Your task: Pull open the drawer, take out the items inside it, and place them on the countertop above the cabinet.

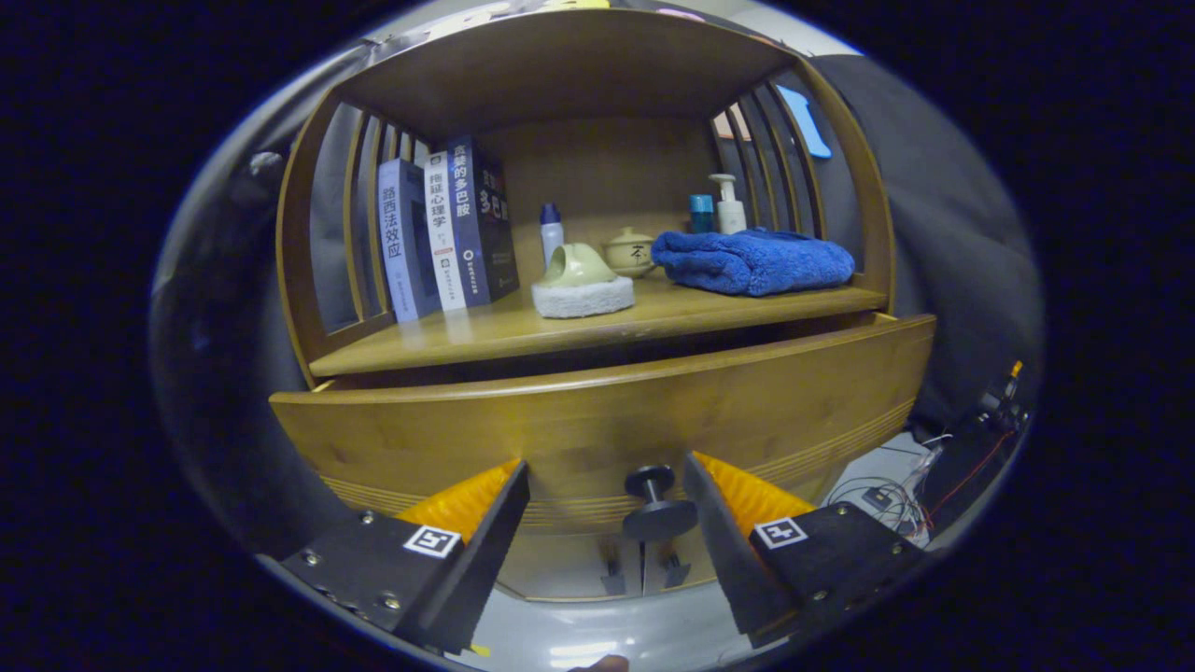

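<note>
A wooden cabinet faces me, its drawer (597,425) pulled out a short way, with a dark gap along the drawer's top under the countertop (523,329). A dark round knob (656,504) juts from the drawer front. My gripper (607,485) is open, and the knob sits between the fingertips, closer to the right finger (714,509), with neither finger touching it. The drawer's inside is hidden. On the countertop lie a folded blue towel (752,261) and a pale green slipper (583,280).
At the countertop's left stand three books (443,233). Behind the slipper are a small bottle (551,231), a lidded cream jar (630,252), a teal cup (700,213) and a pump bottle (728,205). Cables (896,495) lie on the floor at the right. Two lower door knobs (644,569) show below.
</note>
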The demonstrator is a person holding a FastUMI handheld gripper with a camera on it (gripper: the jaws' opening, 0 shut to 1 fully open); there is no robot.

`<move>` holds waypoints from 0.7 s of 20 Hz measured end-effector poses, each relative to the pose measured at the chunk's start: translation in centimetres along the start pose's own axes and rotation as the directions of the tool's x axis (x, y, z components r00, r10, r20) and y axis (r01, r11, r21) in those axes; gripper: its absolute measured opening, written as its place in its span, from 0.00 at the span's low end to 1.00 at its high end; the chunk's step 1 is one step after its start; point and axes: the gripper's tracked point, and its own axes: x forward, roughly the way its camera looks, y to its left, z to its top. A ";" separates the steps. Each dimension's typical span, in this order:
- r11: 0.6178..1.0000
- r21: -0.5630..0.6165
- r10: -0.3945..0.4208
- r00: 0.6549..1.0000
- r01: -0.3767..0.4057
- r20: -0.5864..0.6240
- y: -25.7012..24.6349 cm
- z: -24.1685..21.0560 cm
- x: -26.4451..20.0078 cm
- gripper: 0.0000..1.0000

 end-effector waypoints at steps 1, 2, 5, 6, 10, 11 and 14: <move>1.000 0.005 0.003 1.000 -0.003 -0.002 0.0 0.1 0.3 0.99; 1.000 0.012 0.006 1.000 -0.006 -0.002 0.0 0.2 0.6 0.99; 1.000 0.023 0.013 1.000 -0.013 0.001 0.1 0.4 1.7 0.99; 0.999 0.031 0.014 1.000 -0.014 0.001 0.1 0.5 2.1 0.99; 0.999 0.037 0.019 1.000 -0.018 -0.008 0.3 0.9 3.4 0.99; 0.999 0.036 0.021 1.000 -0.020 -0.013 0.3 1.0 3.4 0.99; 0.998 0.050 0.039 0.999 -0.038 -0.011 0.3 1.0 3.8 0.99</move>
